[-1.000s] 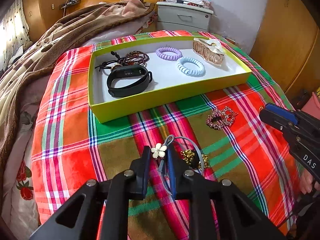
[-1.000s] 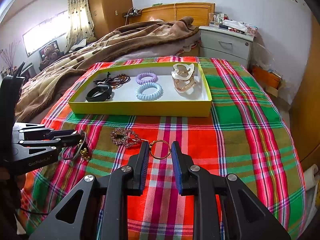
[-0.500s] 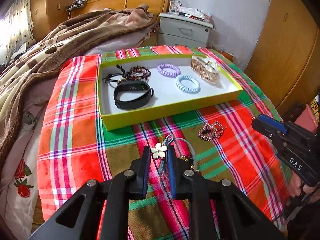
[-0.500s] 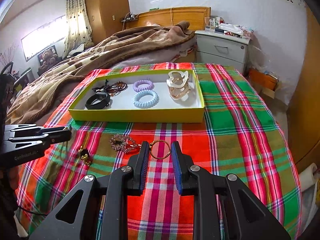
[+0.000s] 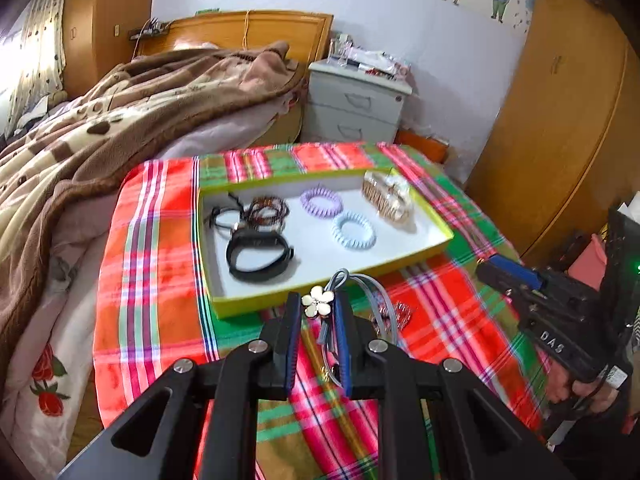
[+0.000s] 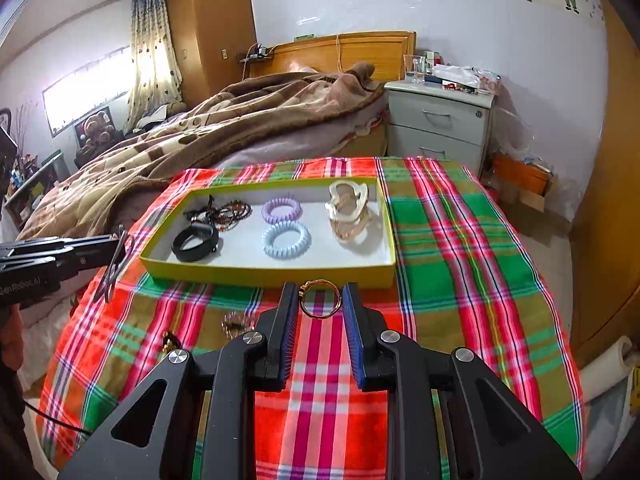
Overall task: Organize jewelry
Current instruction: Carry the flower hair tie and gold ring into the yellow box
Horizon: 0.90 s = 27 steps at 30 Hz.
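Note:
My left gripper (image 5: pixel 317 305) is shut on a grey hair tie with a white flower charm (image 5: pixel 317 299), held in the air just short of the yellow tray's near rim (image 5: pixel 332 285); it also shows at the left in the right wrist view (image 6: pixel 114 265). My right gripper (image 6: pixel 320 300) is shut on a gold ring bracelet (image 6: pixel 320 298), lifted above the plaid cloth near the tray's front wall (image 6: pixel 272 276). The tray holds a black band (image 5: pixel 258 254), beaded bracelets (image 5: pixel 266 210), a purple coil (image 5: pixel 321 202), a blue coil (image 5: pixel 353 231) and a cream claw clip (image 5: pixel 387 199).
A sparkly pink brooch (image 6: pixel 236 324) and a small gold piece (image 6: pixel 170 342) lie on the plaid cloth (image 6: pixel 460 260) in front of the tray. A brown blanket (image 6: pixel 224 128) covers the bed on the left. A grey nightstand (image 6: pixel 440 124) stands behind.
Both grippers have lifted up off the cloth with their pieces; the hair tie left the gold piece behind. The left gripper has come closer to the tray's near rim.

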Each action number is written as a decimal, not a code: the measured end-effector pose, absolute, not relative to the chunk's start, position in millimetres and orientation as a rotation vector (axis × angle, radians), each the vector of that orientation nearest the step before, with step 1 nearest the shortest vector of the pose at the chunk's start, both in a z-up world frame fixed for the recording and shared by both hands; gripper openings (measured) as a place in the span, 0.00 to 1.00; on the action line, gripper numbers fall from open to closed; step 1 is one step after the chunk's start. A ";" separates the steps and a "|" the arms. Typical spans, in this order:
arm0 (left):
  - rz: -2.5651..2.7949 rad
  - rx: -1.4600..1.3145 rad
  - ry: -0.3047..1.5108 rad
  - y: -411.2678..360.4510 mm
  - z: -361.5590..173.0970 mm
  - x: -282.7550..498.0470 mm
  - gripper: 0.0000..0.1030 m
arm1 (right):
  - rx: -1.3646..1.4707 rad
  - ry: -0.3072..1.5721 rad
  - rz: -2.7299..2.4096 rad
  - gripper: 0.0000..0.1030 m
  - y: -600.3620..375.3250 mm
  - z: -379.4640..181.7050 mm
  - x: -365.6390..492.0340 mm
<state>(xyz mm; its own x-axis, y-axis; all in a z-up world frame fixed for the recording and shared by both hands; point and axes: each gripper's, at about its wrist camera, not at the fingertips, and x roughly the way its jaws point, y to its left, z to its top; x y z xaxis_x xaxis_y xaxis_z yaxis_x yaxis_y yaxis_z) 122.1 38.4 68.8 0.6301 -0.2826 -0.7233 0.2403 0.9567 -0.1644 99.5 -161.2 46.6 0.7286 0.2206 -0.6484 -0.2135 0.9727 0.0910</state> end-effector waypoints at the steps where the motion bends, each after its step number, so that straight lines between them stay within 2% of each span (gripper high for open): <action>1: -0.296 -0.051 0.834 37.5 70.9 124.0 0.17 | 0.008 0.715 0.239 0.23 -160.8 46.7 101.5; 13: -0.319 -0.057 0.849 23.3 75.9 182.6 0.17 | 0.009 0.736 0.241 0.23 -156.8 46.1 148.3; 27: -0.293 -0.065 0.968 9.0 29.9 252.1 0.17 | 0.024 0.856 0.271 0.23 -145.8 9.2 195.8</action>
<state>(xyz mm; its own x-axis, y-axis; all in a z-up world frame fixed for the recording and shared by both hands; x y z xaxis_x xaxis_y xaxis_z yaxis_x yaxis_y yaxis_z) 252.1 9.0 29.9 0.5307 -0.2742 -0.8020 0.2168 0.9587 -0.1843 195.8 -145.8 9.2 0.6230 0.2458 -0.7426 -0.2269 0.9653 0.1292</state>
